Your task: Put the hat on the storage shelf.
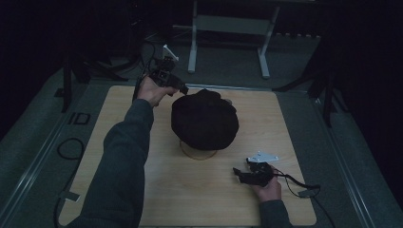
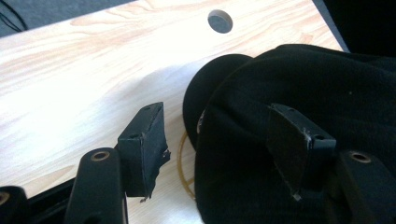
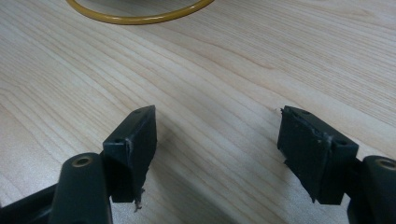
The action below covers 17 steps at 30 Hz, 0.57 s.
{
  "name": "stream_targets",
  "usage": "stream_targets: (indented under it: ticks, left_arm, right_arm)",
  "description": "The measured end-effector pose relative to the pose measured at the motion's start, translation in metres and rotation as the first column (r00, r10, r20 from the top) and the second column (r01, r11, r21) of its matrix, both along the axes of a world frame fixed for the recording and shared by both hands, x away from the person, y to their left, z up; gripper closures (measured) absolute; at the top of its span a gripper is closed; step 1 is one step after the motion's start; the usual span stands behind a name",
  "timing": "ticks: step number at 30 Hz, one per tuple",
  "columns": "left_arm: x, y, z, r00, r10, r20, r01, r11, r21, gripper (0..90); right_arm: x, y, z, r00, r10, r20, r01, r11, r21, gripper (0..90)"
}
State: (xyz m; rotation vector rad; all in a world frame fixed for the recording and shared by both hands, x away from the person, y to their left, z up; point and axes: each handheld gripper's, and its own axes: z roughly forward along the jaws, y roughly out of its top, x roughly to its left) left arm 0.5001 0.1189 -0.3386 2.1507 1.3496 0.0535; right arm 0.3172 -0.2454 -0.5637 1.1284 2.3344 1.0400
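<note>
Table (image 1: 142, 199) of pale wood takes up the middle of the high view, and at its centre sits the black hat (image 1: 204, 118), a soft dark cap resting on a stand whose yellow ring base (image 1: 197, 154) peeks out just below it. The hat looks to be mounted on the stand already, or not yet lifted off; the dim frame does not let me tell which way the work runs, so I judge only that the handling of the hat is under way and nothing has left the table. The left gripper (image 1: 178, 88) sits at the upper left of the hat, arm stretched far across the board, and in the left gripper view its jaws stand spread, one over bare wood and the other lying against the hat's fabric (image 2: 299, 93), with the brim edge between them; no pinch is made yet, so a grasp on the rim seems the step still to come. The right gripper (image 1: 247, 173) idles at the lower right of the high view, well apart from the hat, its jaws wide open over bare wood in the right gripper view, the yellow ring (image 3: 135, 16) at the top edge. A small round hole (image 2: 220, 21) marks the tabletop at the upper middle of the left gripper view.
</note>
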Motion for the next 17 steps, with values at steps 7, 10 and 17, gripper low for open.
stream_targets:
  ticks: [7, 10, 17]
  left_arm:
    - [-0.014, 0.018, 0.010, 0.9993, 0.018, 0.033, -0.019, 0.9996, 0.022, 38.2]
    - [-0.023, 0.027, 0.013, 0.9988, 0.014, 0.047, -0.016, 0.9989, 0.043, 38.5]
    - [-0.037, 0.046, 0.013, 0.9976, 0.023, 0.066, -0.029, 0.9955, 0.090, 38.6]
  right_arm:
    - [0.000, 0.000, 0.000, 1.0000, 0.000, 0.000, 0.000, 1.0000, -0.001, 28.4]
    - [0.000, 0.000, 0.000, 1.0000, 0.000, 0.000, 0.000, 1.0000, -0.001, 28.4]
    - [0.000, 0.000, 0.000, 1.0000, 0.000, 0.000, 0.000, 1.0000, -0.002, 28.4]
